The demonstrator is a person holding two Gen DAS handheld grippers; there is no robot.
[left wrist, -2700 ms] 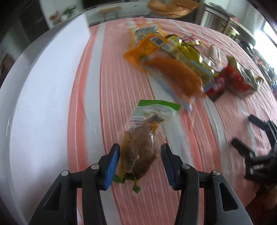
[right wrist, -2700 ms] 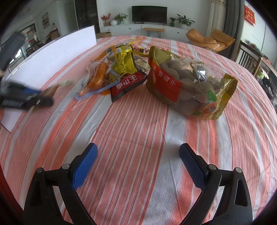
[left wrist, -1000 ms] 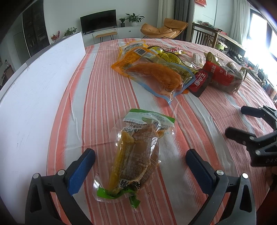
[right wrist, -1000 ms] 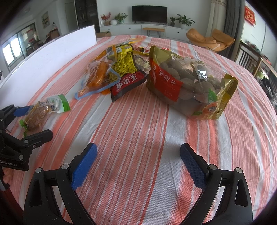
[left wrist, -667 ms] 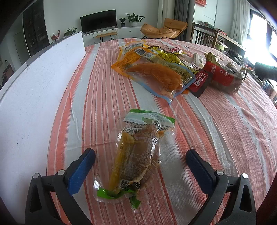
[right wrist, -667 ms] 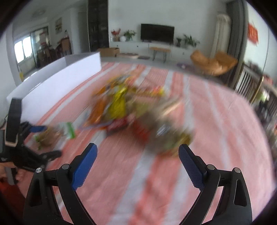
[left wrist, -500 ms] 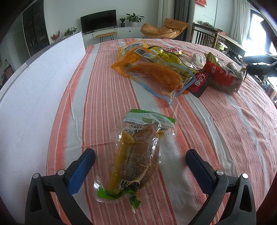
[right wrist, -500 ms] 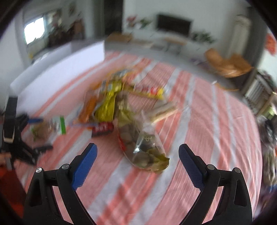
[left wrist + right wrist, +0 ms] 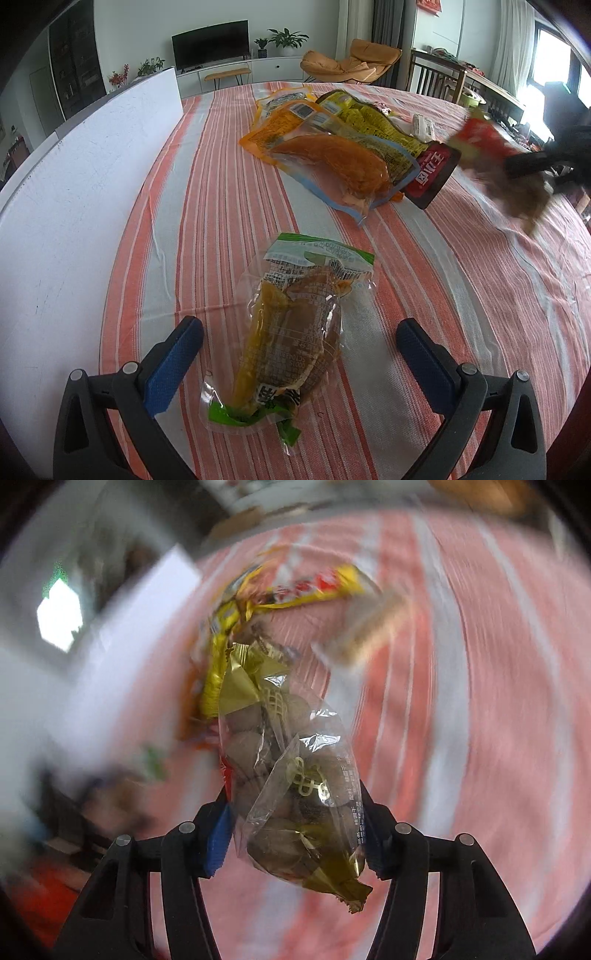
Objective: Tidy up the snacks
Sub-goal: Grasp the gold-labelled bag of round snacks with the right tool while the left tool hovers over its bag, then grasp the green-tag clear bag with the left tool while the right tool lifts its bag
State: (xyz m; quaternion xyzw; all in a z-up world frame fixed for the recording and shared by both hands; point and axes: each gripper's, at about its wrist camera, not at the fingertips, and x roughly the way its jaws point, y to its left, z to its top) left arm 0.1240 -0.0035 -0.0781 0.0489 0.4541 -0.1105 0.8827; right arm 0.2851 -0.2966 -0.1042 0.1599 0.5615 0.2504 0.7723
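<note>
Crinkly clear-and-gold bag of brown round snacks (image 9: 295, 775), lower centre, looks bulky and slippery; right gripper (image 9: 295, 834) closing around its middle, left gripper (image 9: 295, 358) gaping over the green-ended clear pouch (image 9: 295, 332).

Bare striped cloth (image 9: 229, 206) beside white board (image 9: 92, 177), seemingly.

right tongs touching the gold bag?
Touching. Right wrist view: closing right tongs have both pads against the gold bag, which sits between them.

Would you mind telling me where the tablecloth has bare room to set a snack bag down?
Bare cloth lies between the white board and the green-topped packet, and right of that packet, before the red-and-black pouch. The far middle is crowded with the orange packet and overlapping bags.
</note>
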